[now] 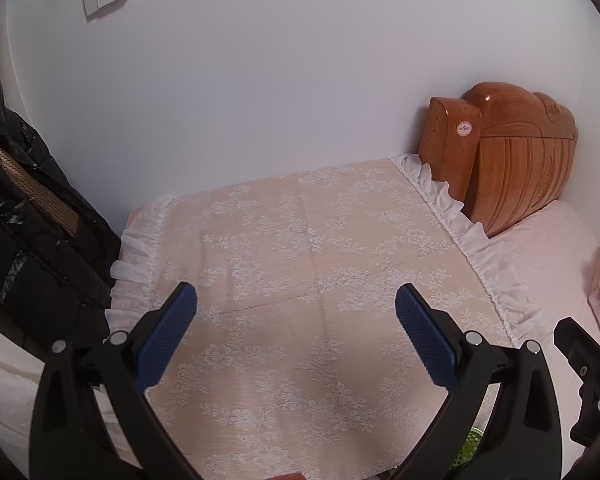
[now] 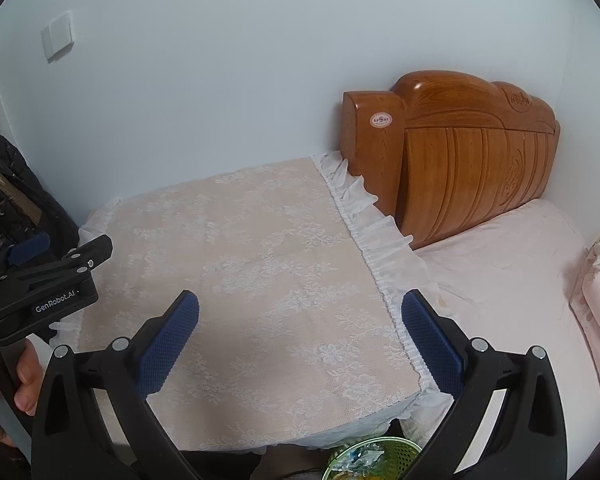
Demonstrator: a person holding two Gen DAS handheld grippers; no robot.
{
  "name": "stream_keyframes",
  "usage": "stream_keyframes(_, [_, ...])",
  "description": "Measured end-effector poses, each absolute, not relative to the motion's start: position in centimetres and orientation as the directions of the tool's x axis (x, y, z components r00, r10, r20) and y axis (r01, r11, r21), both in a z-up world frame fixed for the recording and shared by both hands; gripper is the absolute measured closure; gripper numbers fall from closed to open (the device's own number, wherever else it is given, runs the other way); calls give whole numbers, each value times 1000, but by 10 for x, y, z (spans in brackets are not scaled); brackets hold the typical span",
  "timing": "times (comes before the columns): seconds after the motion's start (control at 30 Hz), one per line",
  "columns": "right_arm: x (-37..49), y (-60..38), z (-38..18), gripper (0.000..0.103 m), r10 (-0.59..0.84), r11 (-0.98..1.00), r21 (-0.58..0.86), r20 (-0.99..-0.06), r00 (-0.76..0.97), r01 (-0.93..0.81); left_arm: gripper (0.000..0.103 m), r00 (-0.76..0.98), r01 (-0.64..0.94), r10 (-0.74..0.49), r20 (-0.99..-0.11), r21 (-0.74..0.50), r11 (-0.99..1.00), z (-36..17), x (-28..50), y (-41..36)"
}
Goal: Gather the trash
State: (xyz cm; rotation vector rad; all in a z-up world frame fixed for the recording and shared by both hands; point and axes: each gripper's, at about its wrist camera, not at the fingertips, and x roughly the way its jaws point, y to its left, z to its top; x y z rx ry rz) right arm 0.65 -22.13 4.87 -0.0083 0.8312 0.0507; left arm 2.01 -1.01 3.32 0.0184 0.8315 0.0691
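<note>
Both tools hang over the cloth-covered surface with nothing in them: the left tool (image 1: 296,312) has its blue pads spread wide and empty, and the right tool (image 2: 300,320) is spread just as wide, also empty. That wide spread looks like readiness to pick something up, though no loose trash shows on the lace cloth (image 2: 252,264) between the fingers. The trash that does show sits in the green basket (image 2: 380,458) at 6 o'clock in the right view, below the surface's near edge, holding crumpled wrappers; it is probably kept there so pieces can be dropped straight down. A hand (image 2: 18,384) at 8 o'clock grips the left tool's handle. Outward, the wooden headboard (image 2: 460,152) stands at 2 o'clock against the wall, the bed (image 2: 500,280) at 3 o'clock, and a dark jacket (image 1: 32,240) at 9 o'clock in the left view.
</note>
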Motion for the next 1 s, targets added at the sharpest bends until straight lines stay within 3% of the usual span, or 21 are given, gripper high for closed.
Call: stream_keyframes(1.0, [9,-219,48,2,40,999,15,-741,670,-42,8,671,-55,71,-738,46,997,32,20,-10])
